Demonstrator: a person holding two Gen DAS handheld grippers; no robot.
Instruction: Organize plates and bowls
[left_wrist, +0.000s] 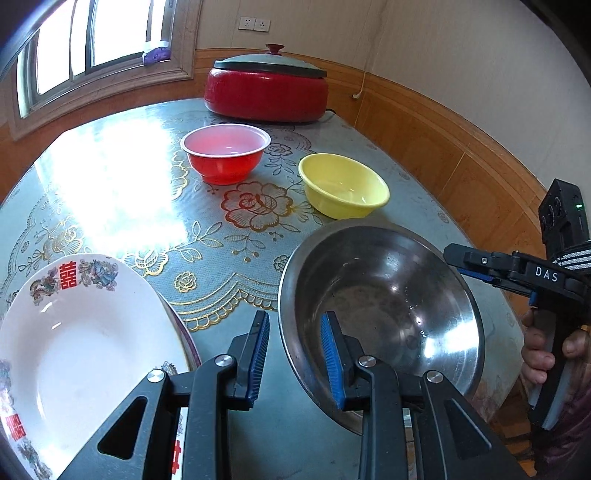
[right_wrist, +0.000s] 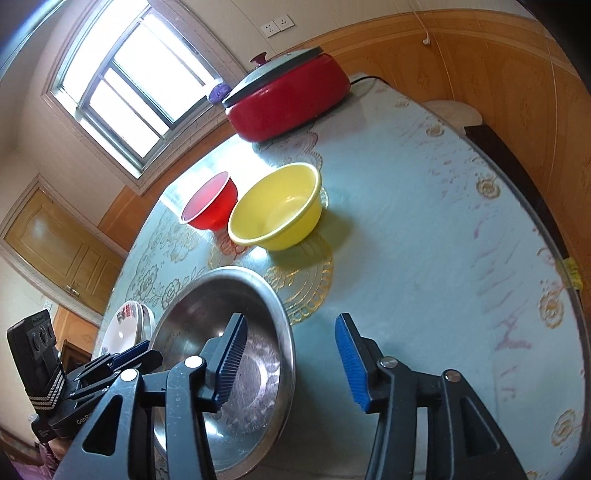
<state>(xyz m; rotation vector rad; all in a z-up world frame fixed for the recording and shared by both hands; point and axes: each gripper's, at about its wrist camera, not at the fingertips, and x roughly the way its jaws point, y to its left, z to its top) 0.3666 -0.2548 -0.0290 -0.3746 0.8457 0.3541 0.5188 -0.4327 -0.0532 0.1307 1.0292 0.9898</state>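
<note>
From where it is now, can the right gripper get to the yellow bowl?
Probably yes. The right gripper stands open over the steel bowl's rim, gripping nothing. Only bare tablecloth lies between it and the yellow bowl; the red bowl sits beyond that.

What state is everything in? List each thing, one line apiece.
Round stainless-steel bowl: upright, empty.
Red plastic bowl: upright, empty.
Yellow plastic bowl: upright, empty.
White patterned ceramic plate: face up, empty, stacked on a second plate.
Red round electric pot: covered.
Left hand-held gripper: open, straddling the steel bowl's rim.
Right hand-held gripper: open, straddling the opposite rim.
</note>
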